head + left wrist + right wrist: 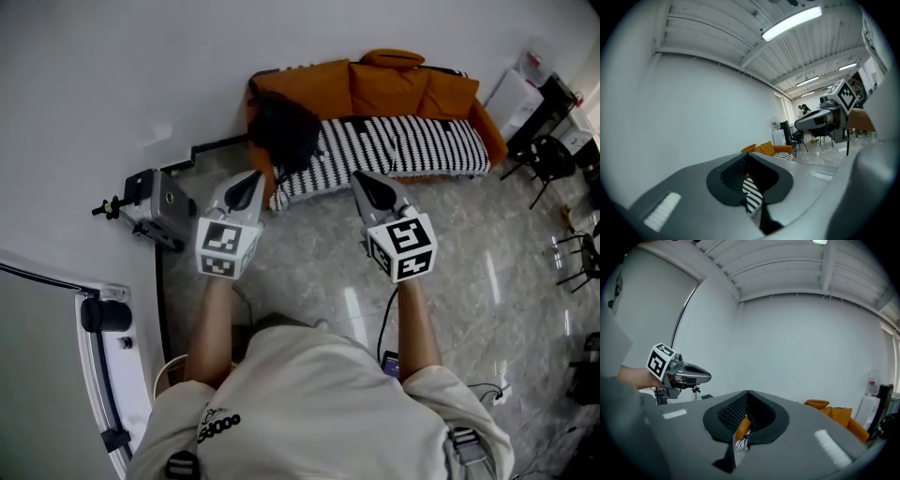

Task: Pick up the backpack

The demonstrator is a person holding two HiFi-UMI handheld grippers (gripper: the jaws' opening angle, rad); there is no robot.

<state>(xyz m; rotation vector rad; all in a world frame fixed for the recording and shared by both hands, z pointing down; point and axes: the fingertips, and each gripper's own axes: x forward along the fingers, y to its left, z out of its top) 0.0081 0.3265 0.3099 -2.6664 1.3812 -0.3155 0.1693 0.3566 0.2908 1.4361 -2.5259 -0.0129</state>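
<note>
The backpack (pixel 283 131) is a dark bundle on the left end of an orange sofa (pixel 384 86), partly on its black-and-white striped cover (pixel 403 145). I hold both grippers up side by side, short of the sofa and pointing at it. My left gripper (pixel 251 180) is shut with nothing in it, its tips just below the backpack in the head view. My right gripper (pixel 362 180) is also shut and empty, in front of the sofa's middle. In the left gripper view the shut jaws (pixel 746 155) hide the backpack; only striped cover shows through the gap. In the right gripper view the shut jaws (pixel 748 393) hide most of the sofa.
A grey case on a stand (pixel 155 206) sits by the wall to the left. Black chairs (pixel 546 157) and a white box (pixel 511 98) stand right of the sofa. Cables (pixel 386 328) lie on the glossy tiled floor near my feet.
</note>
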